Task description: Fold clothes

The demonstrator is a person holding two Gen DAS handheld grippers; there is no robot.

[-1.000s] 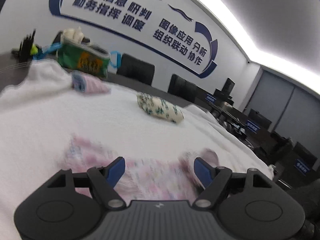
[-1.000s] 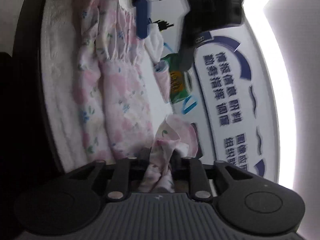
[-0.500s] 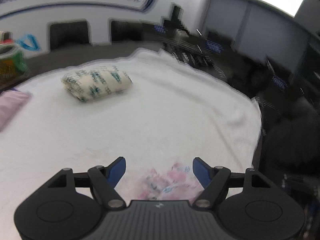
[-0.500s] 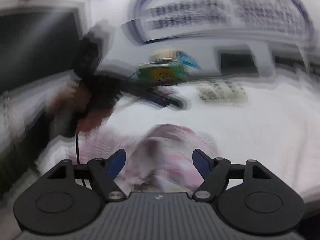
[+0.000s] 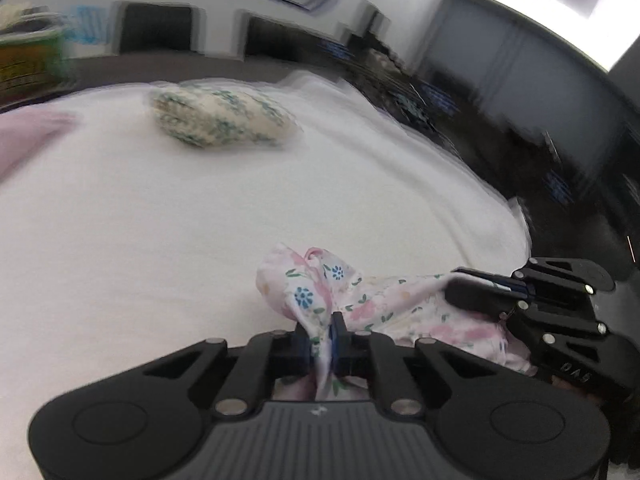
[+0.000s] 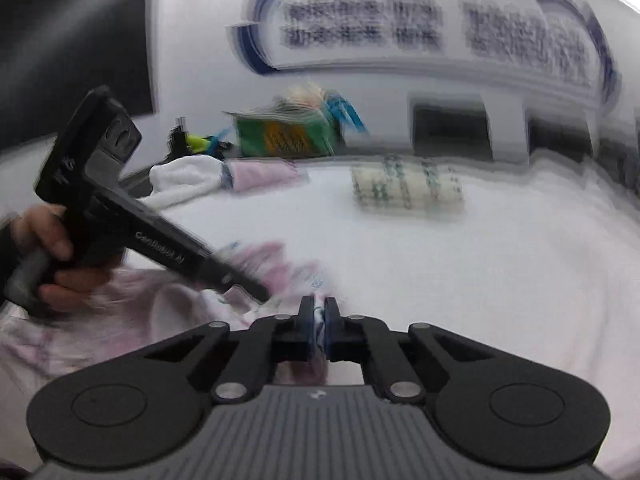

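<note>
Both tongs were wide apart half a second ago, with the cloth lying loose between their blue tips; now each one has snapped together on a bit of that cloth. Left tongs [image 5: 322, 334] are squeezed tight on a bunched-up piece of the pink flowery garment [image 5: 400, 308], and the cloth puffs up just past the tips. Right tongs [image 6: 319, 320] are pinched on another bit of the same garment [image 6: 132, 312], though that view is blurry, so I cannot tell which edge it is. In the left view the right tongs [image 5: 476, 292] come in from the right side and sit on the cloth very close by. In the right view the left tongs [image 6: 248, 286] point in from the left, with a hand [image 6: 56, 256] wrapped round the handle. So the two grips are near each other, and the garment runs sideways from one to the other, with more of it heaped low on the left in the right view. It rests on the white towel [image 5: 160, 208] at the near edge. I think the next move depends on that sideways line: pulling the two grips apart along it would stretch the cloth flat. Farther back lie a rolled green-print cloth [image 5: 220, 120] and a pink folded cloth [image 6: 264, 174], and a green bag [image 6: 286, 134] stands behind them.
</note>
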